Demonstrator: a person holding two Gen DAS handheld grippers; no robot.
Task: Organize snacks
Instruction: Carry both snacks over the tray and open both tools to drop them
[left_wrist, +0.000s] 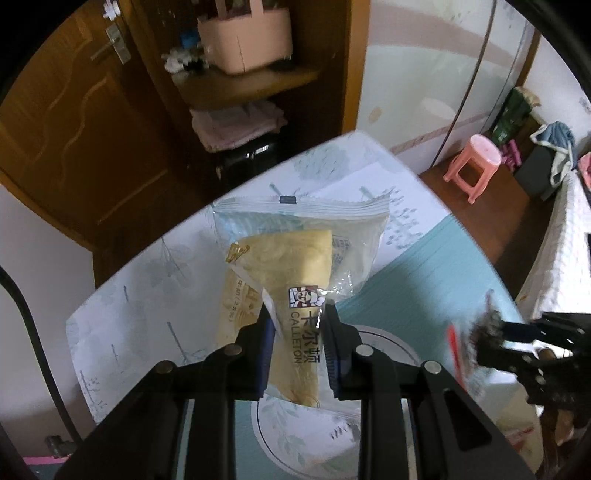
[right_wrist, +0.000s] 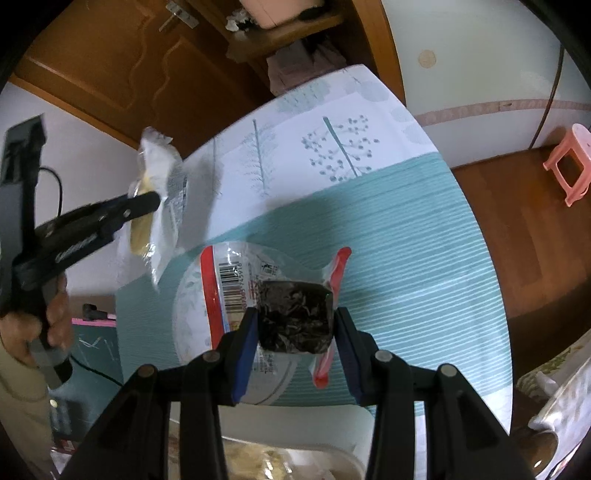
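Two snacks are up off the table (right_wrist: 388, 206), one in each of our grippers. On the left, our left gripper (left_wrist: 298, 343) has its blue-padded jaws pinched on the lower end of the cake packet (left_wrist: 295, 266), a crinkly clear wrapper with a pale yellow roll inside and a printed label; its long axis runs away from the jaws, up and slightly to the left, so most of its length hangs unsupported beyond the pads. Below it lies a round plate (left_wrist: 384, 341) with a dark rim line and leaf print, on the teal striped cloth. To the right, our right gripper (right_wrist: 295, 332) squeezes the seaweed packet (right_wrist: 295, 317), a dark, glossy, squarish block in clear film with red sealed edges, held directly over that same plate (right_wrist: 192, 295). We judge the right hand nearer a put-down, since its load sits compact and above the plate, while the longer cake packet may swing when lowered.
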